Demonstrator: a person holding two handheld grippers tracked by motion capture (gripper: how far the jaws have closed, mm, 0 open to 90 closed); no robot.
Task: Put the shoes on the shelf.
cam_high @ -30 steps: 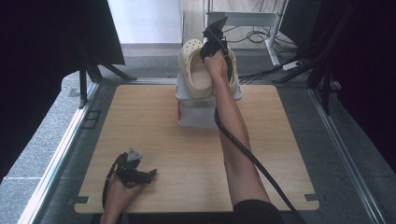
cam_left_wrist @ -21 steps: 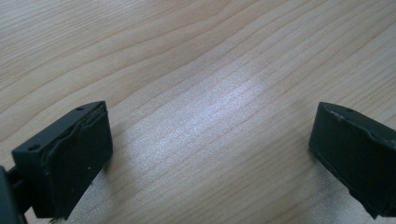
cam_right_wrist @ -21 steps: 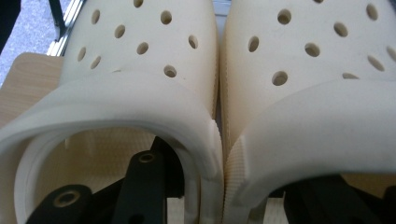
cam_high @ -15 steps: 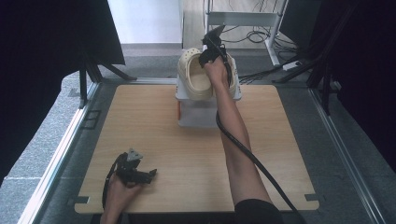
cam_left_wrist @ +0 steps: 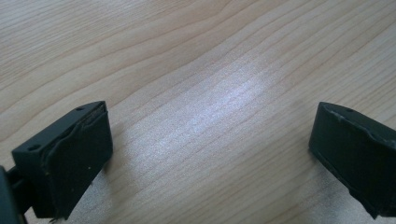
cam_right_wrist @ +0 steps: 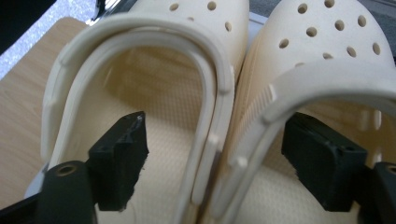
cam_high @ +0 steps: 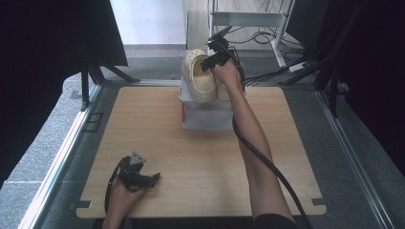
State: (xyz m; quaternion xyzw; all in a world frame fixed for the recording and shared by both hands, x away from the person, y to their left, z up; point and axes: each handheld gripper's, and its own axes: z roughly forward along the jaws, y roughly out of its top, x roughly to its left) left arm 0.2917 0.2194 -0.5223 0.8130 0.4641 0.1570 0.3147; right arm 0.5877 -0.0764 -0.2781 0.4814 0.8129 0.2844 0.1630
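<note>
Two cream clogs (cam_high: pixel 203 78) sit side by side on top of the white box (cam_high: pixel 207 114), at the table's (cam_high: pixel 200 157) far edge. Right gripper (cam_right_wrist: pixel 212 163) straddles their touching inner walls, one jaw inside each clog, jaws spread, not pinching yet. Left gripper (cam_high: pixel 143 177) rests on the table well apart from the box, near side, jaws wide apart over bare wood.

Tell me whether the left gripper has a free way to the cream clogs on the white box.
Probably yes: the left gripper rests open at the near edge, and bare table lies between it and the clogs. The right gripper already straddles their inner walls, though.
</note>
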